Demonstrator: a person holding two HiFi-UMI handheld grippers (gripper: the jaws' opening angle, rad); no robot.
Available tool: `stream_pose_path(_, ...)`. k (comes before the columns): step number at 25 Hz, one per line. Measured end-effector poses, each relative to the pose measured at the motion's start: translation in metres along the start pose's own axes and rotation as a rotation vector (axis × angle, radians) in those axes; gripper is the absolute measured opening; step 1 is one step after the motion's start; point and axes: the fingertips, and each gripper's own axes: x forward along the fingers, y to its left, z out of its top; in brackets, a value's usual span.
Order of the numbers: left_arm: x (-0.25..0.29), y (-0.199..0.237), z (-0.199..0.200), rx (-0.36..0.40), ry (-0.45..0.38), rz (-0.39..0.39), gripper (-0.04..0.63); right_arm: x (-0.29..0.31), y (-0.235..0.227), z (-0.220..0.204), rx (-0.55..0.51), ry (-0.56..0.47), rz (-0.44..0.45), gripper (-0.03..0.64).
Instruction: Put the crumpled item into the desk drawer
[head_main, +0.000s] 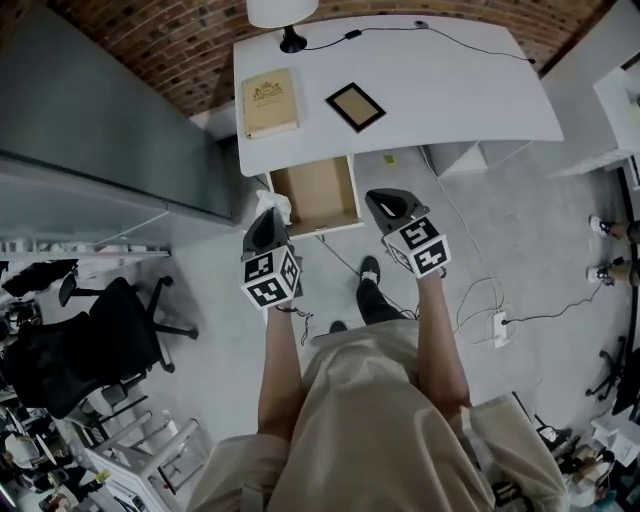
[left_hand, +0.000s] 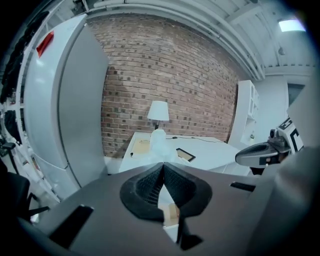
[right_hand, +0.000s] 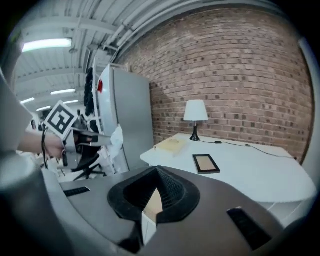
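Note:
A white crumpled item (head_main: 279, 206) sticks out past the tips of my left gripper (head_main: 268, 214), which is shut on it just left of the open desk drawer (head_main: 315, 190). In the left gripper view the same crumpled item (left_hand: 158, 143) rises above the closed jaws of the left gripper (left_hand: 163, 166). The wooden drawer hangs out from under the white desk (head_main: 440, 80), and nothing shows inside it. My right gripper (head_main: 388, 204) hovers just right of the drawer, shut with nothing in it. In the right gripper view, part of the drawer shows below the right gripper (right_hand: 157, 171) tips.
On the desk lie a tan book (head_main: 268, 102), a dark framed picture (head_main: 355, 106) and a lamp (head_main: 290, 15) with a cable. A grey cabinet (head_main: 100, 110) stands left of the desk. An office chair (head_main: 90, 340) is lower left; a power strip (head_main: 497, 328) lies on the floor right.

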Motion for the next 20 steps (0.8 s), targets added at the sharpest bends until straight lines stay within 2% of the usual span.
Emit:
stream_pose_path(2,0.011,-0.002,0.002,0.001,0.013,0.010,0.017,0.014,0.000,-0.004,-0.052,0.033,0.049,0.023)
stream_pose_path(5,0.028,0.000,0.002,-0.009,0.023,0.029,0.017,0.035,-0.002,-0.003,-0.041,0.027,0.131,0.023)
stream_pose_path(10,0.045,-0.003,-0.001,-0.030,0.033,0.054,0.017,0.055,-0.004,-0.010,-0.124,0.083,0.208,0.023)
stream_pose_path(15,0.056,-0.002,-0.005,-0.053,0.046,0.099,0.017,0.074,-0.026,-0.028,-0.105,0.115,0.231,0.023)
stream_pose_path(20,0.050,0.003,-0.009,-0.071,0.054,0.128,0.017,0.081,-0.028,-0.033,-0.076,0.126,0.241,0.023)
